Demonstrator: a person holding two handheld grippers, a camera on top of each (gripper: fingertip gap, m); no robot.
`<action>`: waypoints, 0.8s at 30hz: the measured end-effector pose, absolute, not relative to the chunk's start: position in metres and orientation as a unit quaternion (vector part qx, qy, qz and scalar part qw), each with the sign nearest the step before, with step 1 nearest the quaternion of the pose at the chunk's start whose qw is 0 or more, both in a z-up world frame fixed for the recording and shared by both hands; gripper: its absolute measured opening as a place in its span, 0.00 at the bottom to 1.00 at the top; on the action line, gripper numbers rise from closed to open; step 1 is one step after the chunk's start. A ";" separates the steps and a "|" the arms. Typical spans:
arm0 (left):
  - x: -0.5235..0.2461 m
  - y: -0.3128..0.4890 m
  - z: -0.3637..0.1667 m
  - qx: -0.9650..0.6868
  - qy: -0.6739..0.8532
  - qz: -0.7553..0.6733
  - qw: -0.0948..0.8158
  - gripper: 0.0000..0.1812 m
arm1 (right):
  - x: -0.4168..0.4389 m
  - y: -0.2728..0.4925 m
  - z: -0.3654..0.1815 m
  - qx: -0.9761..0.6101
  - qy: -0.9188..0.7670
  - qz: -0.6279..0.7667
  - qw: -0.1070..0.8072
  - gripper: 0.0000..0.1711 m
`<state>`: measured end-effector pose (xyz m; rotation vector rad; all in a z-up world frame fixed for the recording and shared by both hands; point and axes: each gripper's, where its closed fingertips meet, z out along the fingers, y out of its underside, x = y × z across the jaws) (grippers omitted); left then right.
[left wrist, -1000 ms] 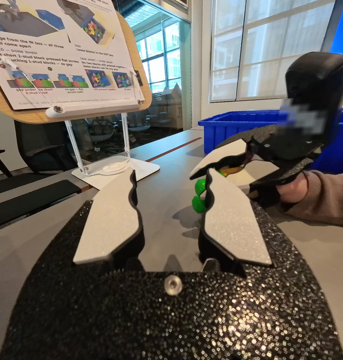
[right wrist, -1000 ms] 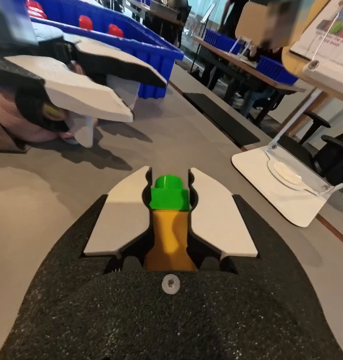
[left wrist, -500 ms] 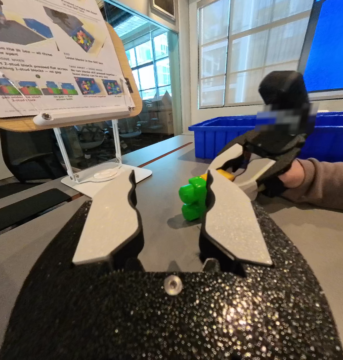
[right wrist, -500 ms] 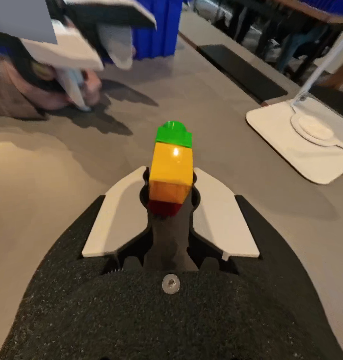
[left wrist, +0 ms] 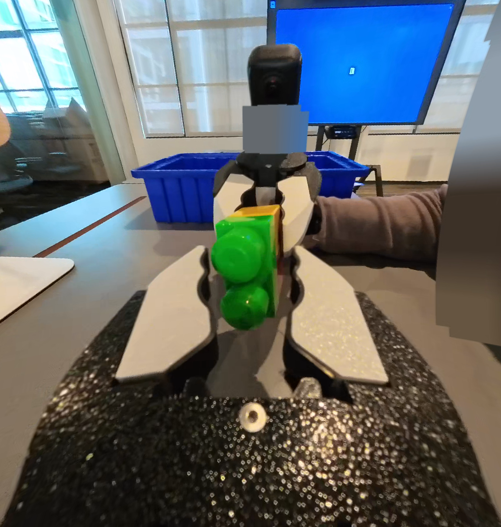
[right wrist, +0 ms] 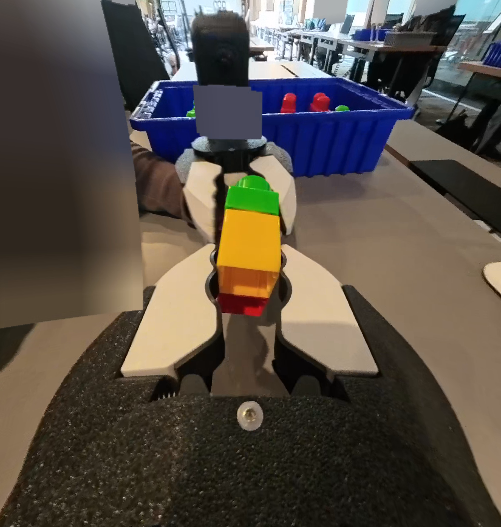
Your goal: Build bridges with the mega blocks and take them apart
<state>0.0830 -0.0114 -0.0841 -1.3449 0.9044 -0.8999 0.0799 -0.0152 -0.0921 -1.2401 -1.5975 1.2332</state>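
While the right gripper (right wrist: 247, 273) clamps the yellow block (right wrist: 249, 238), the left gripper (left wrist: 247, 273), jaws apart around the green block (left wrist: 245, 271), could close off-centre and twist the bridge loose.

- Bare bench (right wrist: 386, 228) lies open to the right of the facing grippers.
- Blue bin (right wrist: 329, 142) blocks the far side.
- White stand base (left wrist: 21, 282) occupies the bench edge.

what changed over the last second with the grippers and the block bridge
The left gripper swung round to face the right gripper head-on, its open jaws now flanking the green two-stud plastic block, apparently not yet clamped. The right gripper stayed shut on the yellow block; green, yellow and red block remain joined.
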 end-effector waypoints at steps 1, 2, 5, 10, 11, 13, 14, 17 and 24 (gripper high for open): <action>0.083 -0.013 -0.084 -0.579 0.393 -0.389 0.599 0.23 | 0.079 -0.018 -0.092 -0.483 -0.624 0.491 0.368 0.22; 0.083 -0.014 -0.083 -0.577 0.391 -0.398 0.596 0.21 | 0.079 -0.020 -0.091 -0.481 -0.623 0.499 0.362 0.22; 0.086 -0.019 -0.083 -0.580 0.385 -0.446 0.562 0.20 | 0.084 -0.024 -0.091 -0.476 -0.620 0.526 0.335 0.22; 0.090 -0.033 -0.080 -0.559 0.394 -0.510 0.522 0.20 | 0.092 -0.037 -0.088 -0.449 -0.617 0.585 0.276 0.22; 0.090 -0.037 -0.077 -0.551 0.393 -0.533 0.507 0.20 | 0.094 -0.040 -0.085 -0.442 -0.610 0.606 0.256 0.22; 0.087 -0.039 -0.072 -0.541 0.376 -0.571 0.489 0.20 | 0.096 -0.039 -0.082 -0.438 -0.595 0.627 0.247 0.21; 0.085 -0.036 -0.071 -0.542 0.367 -0.571 0.496 0.20 | 0.095 -0.035 -0.081 -0.443 -0.589 0.625 0.259 0.22; 0.076 -0.021 -0.069 -0.550 0.344 -0.524 0.552 0.20 | 0.090 -0.010 -0.082 -0.483 -0.568 0.578 0.331 0.22; 0.053 0.008 -0.067 -0.581 0.290 -0.397 0.649 0.20 | 0.094 0.041 -0.131 -0.630 -0.586 0.354 0.365 0.22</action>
